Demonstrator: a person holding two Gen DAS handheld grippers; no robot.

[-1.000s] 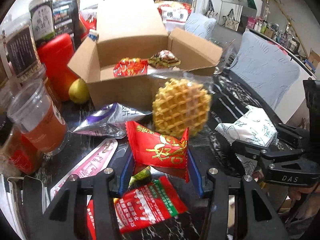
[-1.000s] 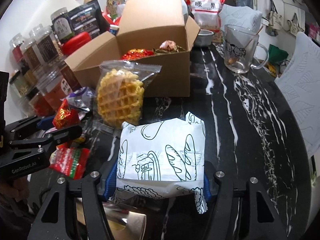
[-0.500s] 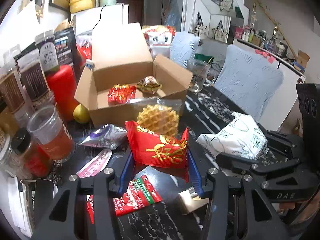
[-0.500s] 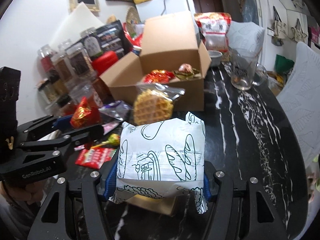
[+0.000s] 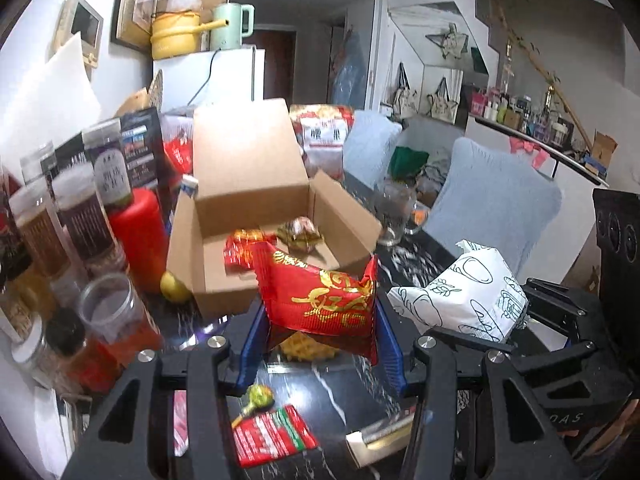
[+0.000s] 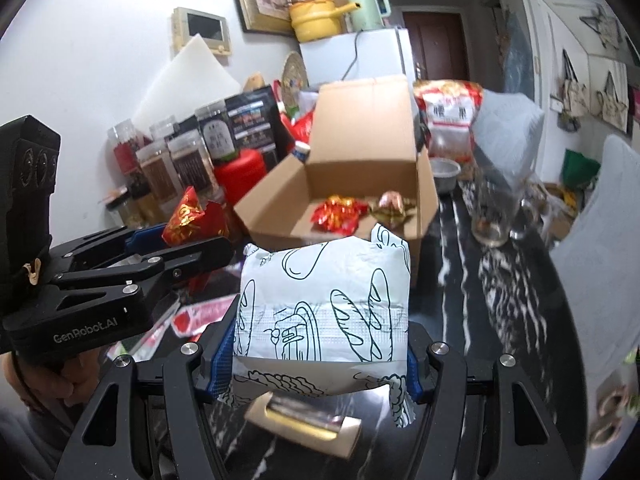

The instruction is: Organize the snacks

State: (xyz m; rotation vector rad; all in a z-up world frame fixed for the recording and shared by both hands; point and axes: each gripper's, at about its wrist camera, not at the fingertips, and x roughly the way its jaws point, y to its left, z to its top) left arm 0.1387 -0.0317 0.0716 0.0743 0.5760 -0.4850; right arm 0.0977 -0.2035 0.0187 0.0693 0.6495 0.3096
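My left gripper is shut on a red snack packet with gold lettering, held in the air just in front of the open cardboard box. My right gripper is shut on a white bread packet with line drawings, also lifted short of the box. Inside the box lie a red wrapped snack and a brownish wrapped one. Below the red packet a waffle shows on the black marble table.
Jars, a red canister and a plastic cup crowd the left side of the box. A lollipop, a red-green packet and a gold-edged small box lie near me. A glass mug stands right of the box.
Both grippers have risen with their packets, and the table and waffle have dropped lower in view. The box interior now shows from above. Neither grip changed.
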